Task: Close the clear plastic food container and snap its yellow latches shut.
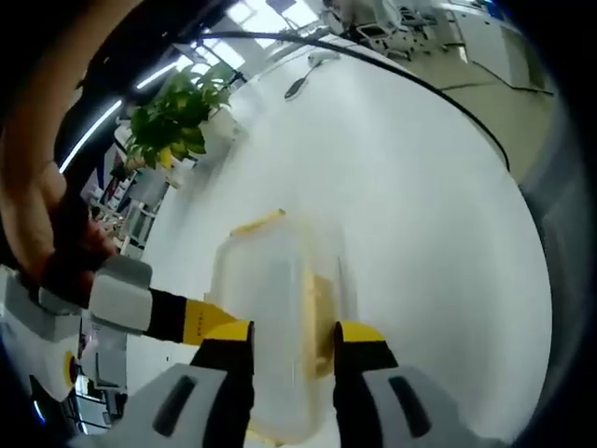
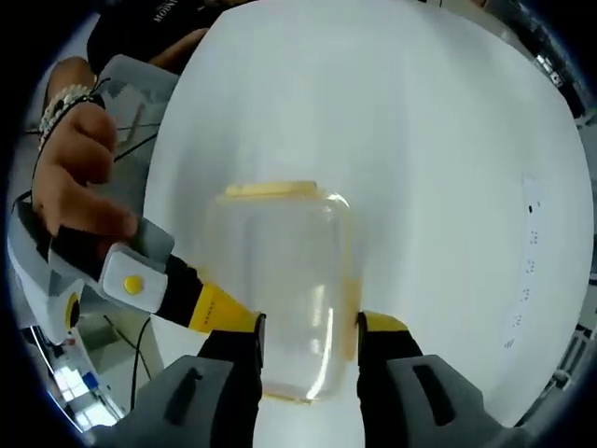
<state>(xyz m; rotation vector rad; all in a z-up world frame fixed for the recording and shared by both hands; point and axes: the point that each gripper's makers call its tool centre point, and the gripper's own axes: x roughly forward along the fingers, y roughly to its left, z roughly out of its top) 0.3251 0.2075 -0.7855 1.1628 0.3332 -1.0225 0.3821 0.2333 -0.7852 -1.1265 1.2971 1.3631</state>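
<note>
A broad white table point(image 1: 420, 187) spans both views, its surface bare and glossy around a single object. In the left gripper view, the left gripper point(image 1: 294, 359) rises from the near edge with its two black, yellow-tipped jaws parted, standing on either side of the near end of a clear plastic food container point(image 1: 280, 308); whether they touch its walls cannot be told. In the right gripper view, the right gripper point(image 2: 311, 350) stands the same way, jaws apart with the container point(image 2: 280, 289) between them, contact unclear. The other gripper point(image 2: 177, 294) reaches in from the left, its yellow arm meeting the container's near left side, held by a person's hand point(image 2: 75, 177) wearing a bead bracelet. A yellow latch point(image 2: 270, 189) lies along the container's far edge, and another yellow latch point(image 2: 353, 308) shows along its right side. Open white tabletop extends to the right and far side of the container. Farther off in the left gripper view, a potted green plant point(image 1: 177, 117) stands near the table's far left edge, with ceiling lights point(image 1: 270, 19) and office furniture beyond.
</note>
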